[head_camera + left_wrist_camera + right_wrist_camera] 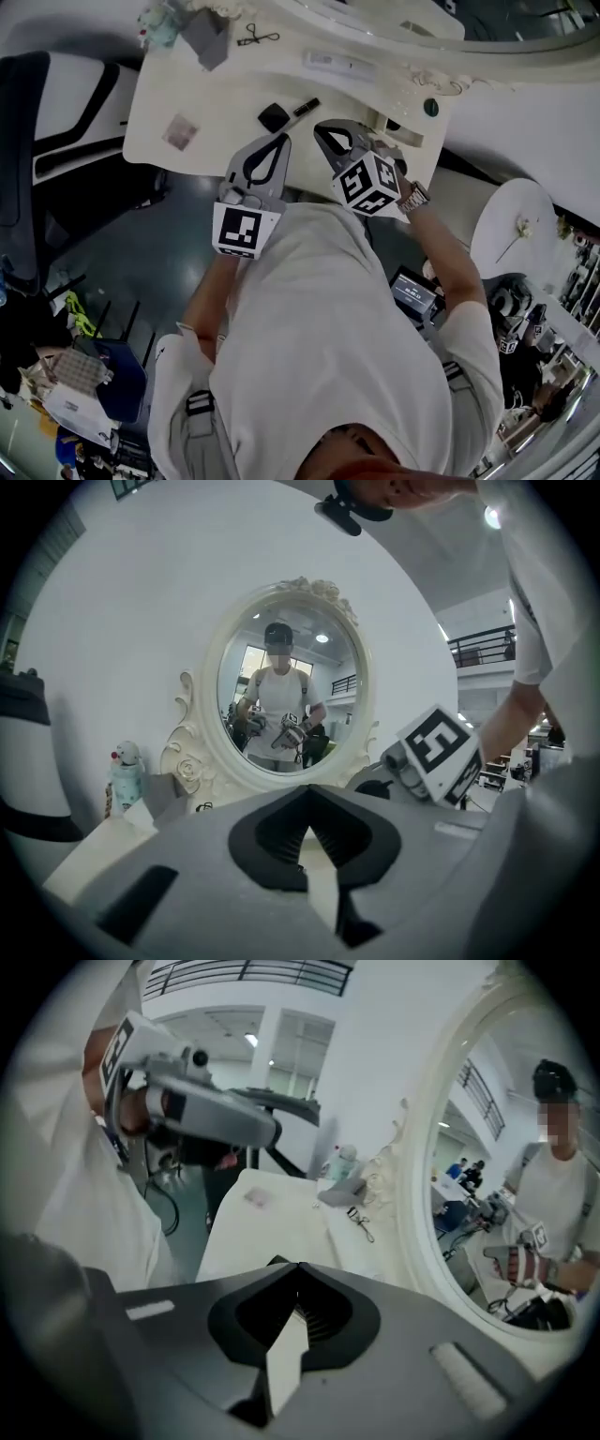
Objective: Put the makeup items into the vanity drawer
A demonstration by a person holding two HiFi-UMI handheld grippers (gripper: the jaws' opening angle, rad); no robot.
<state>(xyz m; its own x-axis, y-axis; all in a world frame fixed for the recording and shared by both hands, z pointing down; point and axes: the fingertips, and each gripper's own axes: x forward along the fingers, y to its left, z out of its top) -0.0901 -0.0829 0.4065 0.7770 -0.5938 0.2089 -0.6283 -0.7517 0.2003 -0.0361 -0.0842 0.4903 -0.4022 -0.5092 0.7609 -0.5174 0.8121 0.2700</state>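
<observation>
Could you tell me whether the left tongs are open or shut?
Shut: the left tongs have their tips together, holding nothing.

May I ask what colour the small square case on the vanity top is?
The case is black, clearest in the head view.

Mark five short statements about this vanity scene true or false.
1. The left hand-held gripper and the right hand-held gripper are both shut, with nothing between their jaws. True.
2. The black compact is gripped by the left hand-held gripper. False: it lies free on the vanity top, just ahead of the gripper tips.
3. The eyelash curler lies on the vanity top near the mirror. True.
4. The grey box sits at the edge nearest the person. False: it is at the far side, by the mirror.
5. The mirror reflects the person holding both hand-held grippers. True.
</observation>
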